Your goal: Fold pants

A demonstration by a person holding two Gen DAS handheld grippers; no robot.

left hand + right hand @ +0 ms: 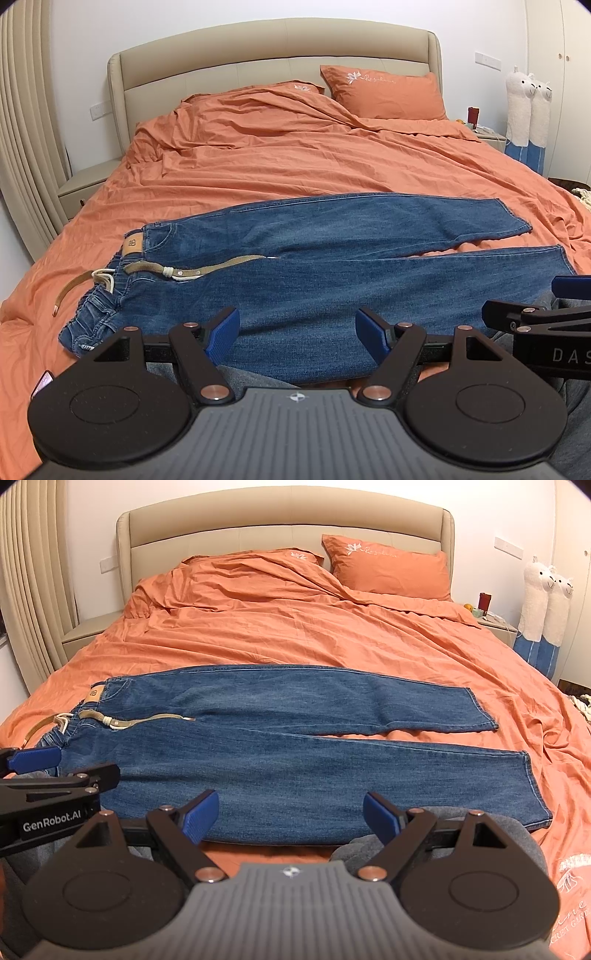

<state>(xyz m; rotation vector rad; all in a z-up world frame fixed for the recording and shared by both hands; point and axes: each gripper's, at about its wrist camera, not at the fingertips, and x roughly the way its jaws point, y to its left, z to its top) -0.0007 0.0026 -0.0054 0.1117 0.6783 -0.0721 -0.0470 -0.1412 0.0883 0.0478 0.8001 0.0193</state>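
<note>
Blue jeans (314, 280) (295, 753) lie spread flat across the orange bed, waist at the left and both legs running to the right, slightly parted at the hems. A tan belt (207, 271) (147, 720) trails loose from the waistband. My left gripper (297, 328) hovers open over the near leg close to the front edge, nothing between its blue pads. My right gripper (291, 814) is open too, above the near leg's lower edge. Each gripper shows at the edge of the other's view.
The orange duvet (295, 158) is wrinkled, with two orange pillows (388, 570) by the beige headboard (273, 48). Nightstands stand at both sides; two plush alpacas (546, 605) lean at the right wall. Grey clothing of the person (491, 827) sits under the grippers.
</note>
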